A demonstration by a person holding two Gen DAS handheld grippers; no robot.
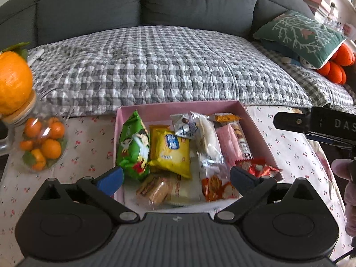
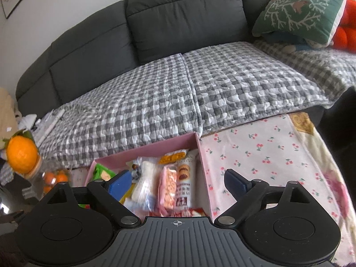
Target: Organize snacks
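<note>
A pink box (image 1: 255,122) on the cherry-print tablecloth holds several snack packs: a green bag (image 1: 132,149), a yellow bag (image 1: 170,152), a white pack (image 1: 208,140), a pink wafer pack (image 1: 229,144) and a red pack (image 1: 258,166). My left gripper (image 1: 176,178) is open and empty, just above the box's near end. My right gripper (image 2: 178,181) is open and empty, over the box's right wall (image 2: 203,173). The pink wafer pack (image 2: 168,189) shows between its fingers. The right gripper's body shows at the right edge of the left wrist view (image 1: 316,123).
A clear jar of small oranges (image 1: 41,143) with an orange-shaped lid (image 1: 13,84) stands left of the box. Behind the table is a grey sofa with a checked quilt (image 1: 155,66) and a green cushion (image 1: 300,35). Tablecloth (image 2: 267,151) lies right of the box.
</note>
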